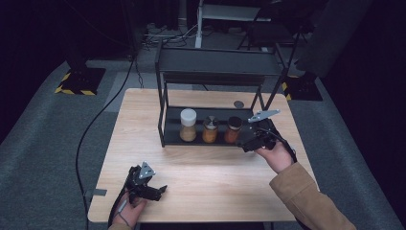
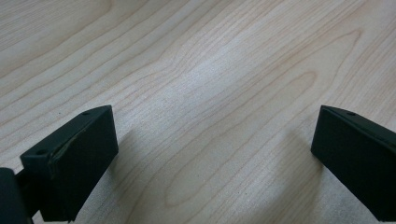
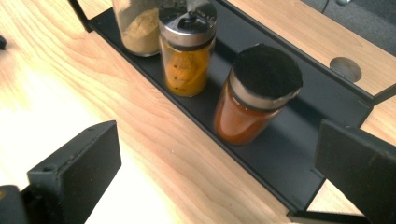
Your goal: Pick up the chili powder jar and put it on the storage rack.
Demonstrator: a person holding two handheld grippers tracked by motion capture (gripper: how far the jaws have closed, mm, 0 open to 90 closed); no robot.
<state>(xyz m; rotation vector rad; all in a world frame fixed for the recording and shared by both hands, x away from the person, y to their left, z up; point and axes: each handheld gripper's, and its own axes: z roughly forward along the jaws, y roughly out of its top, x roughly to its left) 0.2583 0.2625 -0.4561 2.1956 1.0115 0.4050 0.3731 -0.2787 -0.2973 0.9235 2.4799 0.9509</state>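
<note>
Right gripper [image 3: 219,172] jaws wide apart, holding nothing, aimed at black-lidded jar [image 3: 254,95] of red-orange powder, rightmost on bottom shelf of black rack [image 1: 170,125]. Judged: glass, rigid, smooth, breakable, moderate weight; best grip across the body below the lid. Beside it: steel-capped jar [image 3: 187,51] with orange spice, then white-capped jar [image 1: 188,125] of tan powder. Left gripper [image 2: 210,154] wide open, empty, over bare table [image 1: 210,191]
</note>
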